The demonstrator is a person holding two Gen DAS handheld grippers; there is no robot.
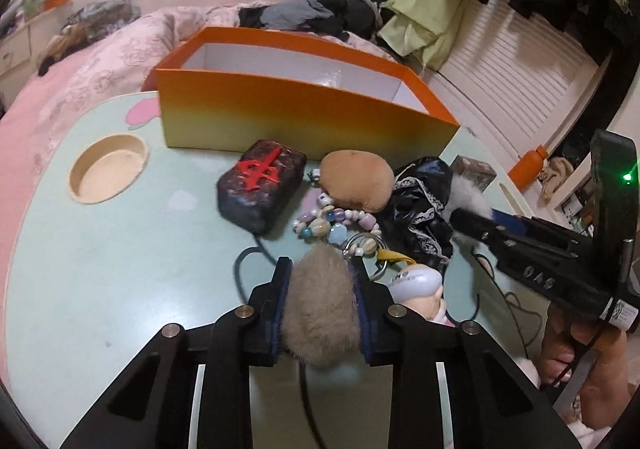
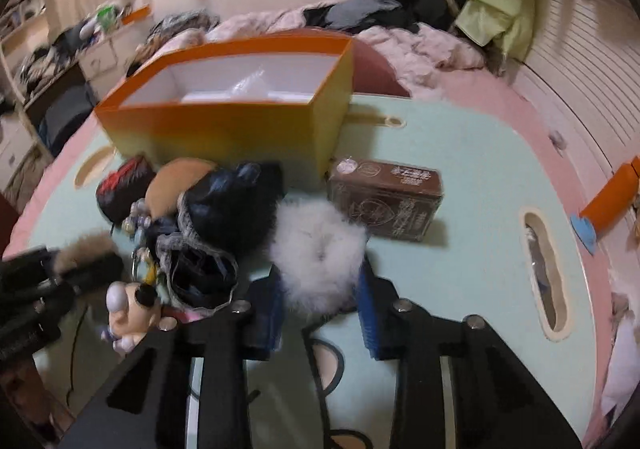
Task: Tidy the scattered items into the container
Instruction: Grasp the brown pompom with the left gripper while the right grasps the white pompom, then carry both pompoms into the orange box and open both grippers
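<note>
The left gripper [image 1: 320,289] is clamped on a grey-brown fluffy fur pom-pom [image 1: 320,313], which bulges between its blue-padded fingers [image 1: 276,313]. The right gripper [image 2: 320,289] is clamped on a white feathery puff [image 2: 318,253], pinched between its own blue pads [image 2: 366,313].

Both sit on a pale mint-green tabletop [image 1: 120,257]. Straight ahead of the two grippers, beyond the clutter, stands the orange open-topped cardboard box with a white inside [image 1: 304,117], well apart from both held items.

Between the left gripper and the box lie a dark block with a red character [image 1: 260,185], a tan plush lump [image 1: 356,185], and a string of pastel beads [image 1: 336,223]. A crumpled black lace-trimmed cloth [image 2: 224,209] lies just to the left of the right gripper, and a brown printed carton [image 2: 386,199] rests ahead to its right.
</note>
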